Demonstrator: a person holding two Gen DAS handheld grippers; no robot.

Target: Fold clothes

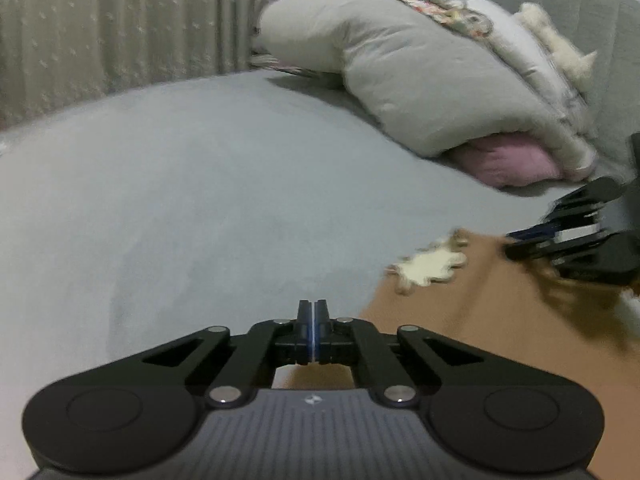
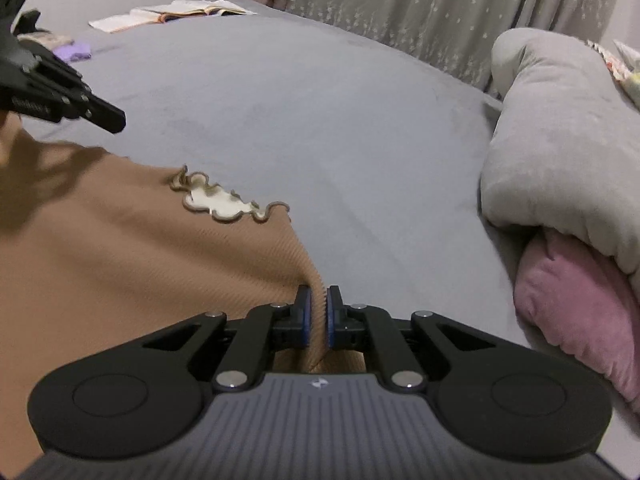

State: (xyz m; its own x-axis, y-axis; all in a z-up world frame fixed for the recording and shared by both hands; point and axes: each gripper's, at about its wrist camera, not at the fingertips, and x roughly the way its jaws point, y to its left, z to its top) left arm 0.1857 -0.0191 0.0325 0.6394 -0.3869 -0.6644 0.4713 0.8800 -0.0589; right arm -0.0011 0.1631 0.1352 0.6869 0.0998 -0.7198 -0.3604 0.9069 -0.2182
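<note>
Grey bedding covers the bed, with star-patterned curtains along its far side. At far left of the right wrist view, open books lie on the far part of the bed. Nearer, the brown ribbed garment lies spread on the bedding, its cream scalloped collar facing up. The left tongs are fully closed over the garment's edge; whether any cloth is pinched cannot be told. The right tongs are clamped on a raised fold of the garment's right edge. Further right, a grey duvet is heaped over a pink pillow.
</note>
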